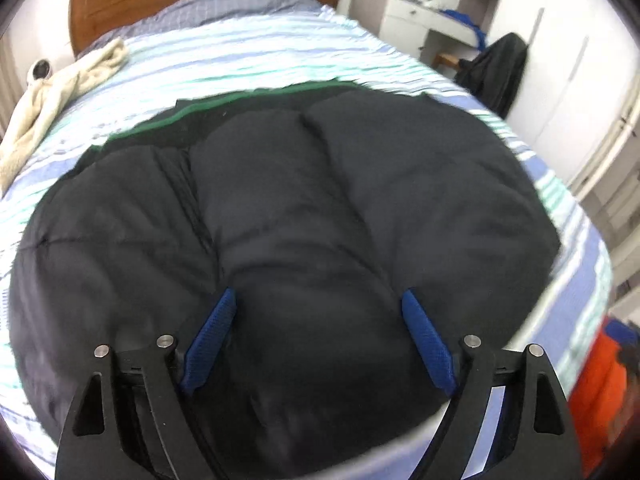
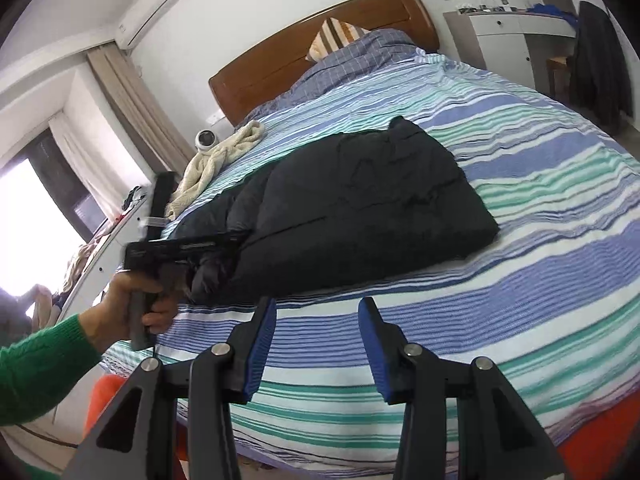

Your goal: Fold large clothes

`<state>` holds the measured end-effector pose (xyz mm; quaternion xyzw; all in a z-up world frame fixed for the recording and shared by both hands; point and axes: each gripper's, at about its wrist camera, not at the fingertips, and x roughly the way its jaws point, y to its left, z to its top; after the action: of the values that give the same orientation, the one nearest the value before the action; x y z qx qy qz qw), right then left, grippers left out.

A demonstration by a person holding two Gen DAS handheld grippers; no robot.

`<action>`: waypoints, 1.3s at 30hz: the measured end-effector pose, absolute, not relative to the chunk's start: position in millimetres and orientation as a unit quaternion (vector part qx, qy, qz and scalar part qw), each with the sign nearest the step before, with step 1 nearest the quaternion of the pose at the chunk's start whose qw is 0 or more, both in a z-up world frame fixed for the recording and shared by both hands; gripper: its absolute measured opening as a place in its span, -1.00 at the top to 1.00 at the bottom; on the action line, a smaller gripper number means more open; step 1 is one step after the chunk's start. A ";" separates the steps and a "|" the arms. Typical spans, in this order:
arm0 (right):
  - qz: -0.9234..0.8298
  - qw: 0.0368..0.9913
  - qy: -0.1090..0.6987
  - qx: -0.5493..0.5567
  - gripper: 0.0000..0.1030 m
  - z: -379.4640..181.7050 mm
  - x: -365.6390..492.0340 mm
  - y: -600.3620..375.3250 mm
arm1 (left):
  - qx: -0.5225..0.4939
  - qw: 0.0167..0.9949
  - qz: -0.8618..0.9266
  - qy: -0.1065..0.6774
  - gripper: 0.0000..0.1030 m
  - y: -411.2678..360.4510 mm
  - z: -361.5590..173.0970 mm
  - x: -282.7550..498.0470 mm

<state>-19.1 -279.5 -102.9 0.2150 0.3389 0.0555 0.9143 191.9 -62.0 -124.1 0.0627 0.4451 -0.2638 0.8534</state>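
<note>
Mid-fold: left gripper (image 1: 318,300) gaped over black jacket (image 2: 360,200), right gripper (image 2: 317,308) half-open, empty; needed closing on padding.

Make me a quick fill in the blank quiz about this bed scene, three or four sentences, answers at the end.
1. The black padded jacket lies on a bedspread patterned with ____.
2. The sleeve of the person holding the left gripper is ____.
3. The headboard is made of ____.
4. The right gripper holds ____.

Answers: stripes; green; wood; nothing
</note>
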 end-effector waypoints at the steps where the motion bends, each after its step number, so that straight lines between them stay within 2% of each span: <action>1: 0.054 0.914 0.340 0.214 0.16 -103.5 -21.0 -280.9 | 0.070 0.855 -0.265 0.440 -0.67 -62.0 -124.9 184.2; 7: 0.047 0.903 0.361 0.228 0.15 -121.8 -13.2 -287.6 | 0.113 0.859 -0.248 0.434 -0.73 -72.4 -144.8 176.3; 10: 0.015 0.891 0.365 0.270 0.15 -132.1 -5.5 -307.0 | 0.099 0.849 -0.252 0.454 -0.63 -68.6 -127.5 179.5; 11: 0.006 0.885 0.363 0.292 0.12 -134.2 -5.2 -316.4 | 0.088 0.849 -0.257 0.452 -0.62 -66.2 -120.0 180.4; 14: -0.011 0.863 0.352 0.362 -0.29 -141.0 -4.4 -344.6 | 0.045 0.866 -0.254 0.428 -0.64 -49.3 -92.3 186.2; 15: -0.012 0.855 0.348 0.385 -0.34 -143.3 -1.5 -352.7 | 0.031 0.870 -0.250 0.424 -0.64 -45.4 -86.6 191.0; 18: 0.008 0.826 0.341 0.449 -0.35 -153.2 20.3 -368.2 | 0.011 0.879 -0.229 0.419 -0.64 -43.7 -83.0 213.5; 21: -0.003 0.813 0.346 0.468 -0.35 -165.2 48.2 -374.5 | 0.007 0.873 -0.217 0.437 -0.63 -55.2 -101.5 235.8; 24: -0.018 0.807 0.340 0.482 -0.35 -174.5 77.1 -379.6 | 0.042 0.860 -0.210 0.463 -0.65 -75.3 -131.7 239.0; 27: -0.042 0.787 0.347 0.509 -0.35 -192.7 94.3 -381.3 | 0.056 0.870 -0.204 0.446 -0.69 -79.8 -145.6 231.0; 29: -0.046 0.784 0.323 0.528 -0.35 -198.2 101.4 -382.0 | 0.053 0.869 -0.204 0.448 -0.69 -79.5 -149.0 229.9; 30: -0.041 0.783 0.319 0.533 -0.26 -199.3 104.8 -382.4 | 0.056 0.867 -0.207 0.449 -0.69 -79.7 -149.0 229.6; 31: -0.036 0.784 0.314 0.535 -0.03 -199.7 106.8 -382.5 | 0.058 0.866 -0.210 0.450 -0.69 -77.8 -148.3 228.7; 32: -0.034 0.788 0.305 0.534 0.36 -197.5 106.5 -382.0 | 0.061 0.863 -0.214 0.454 -0.69 -76.1 -147.5 228.7; 33: -0.037 0.797 0.299 0.523 0.50 -191.2 103.5 -378.8 | 0.065 0.860 -0.217 0.457 -0.69 -74.3 -145.2 229.8; 34: -0.038 0.813 0.292 0.502 0.55 -180.4 98.8 -372.7 | 0.071 0.856 -0.220 0.463 -0.69 -73.5 -142.4 230.7; 37: -0.030 0.855 0.276 0.437 0.59 -146.2 87.3 -355.1 | 0.074 0.843 -0.220 0.486 -0.47 -70.8 -117.2 236.1; 39: -0.023 0.879 0.265 0.397 0.59 -124.9 83.7 -342.3 | 0.064 0.854 -0.228 0.464 -0.48 -66.0 -80.6 236.8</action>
<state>83.7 -342.3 -124.9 0.3968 0.2647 -0.0226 0.8786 236.8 -66.0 -80.6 0.0645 0.4635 -0.2278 0.8539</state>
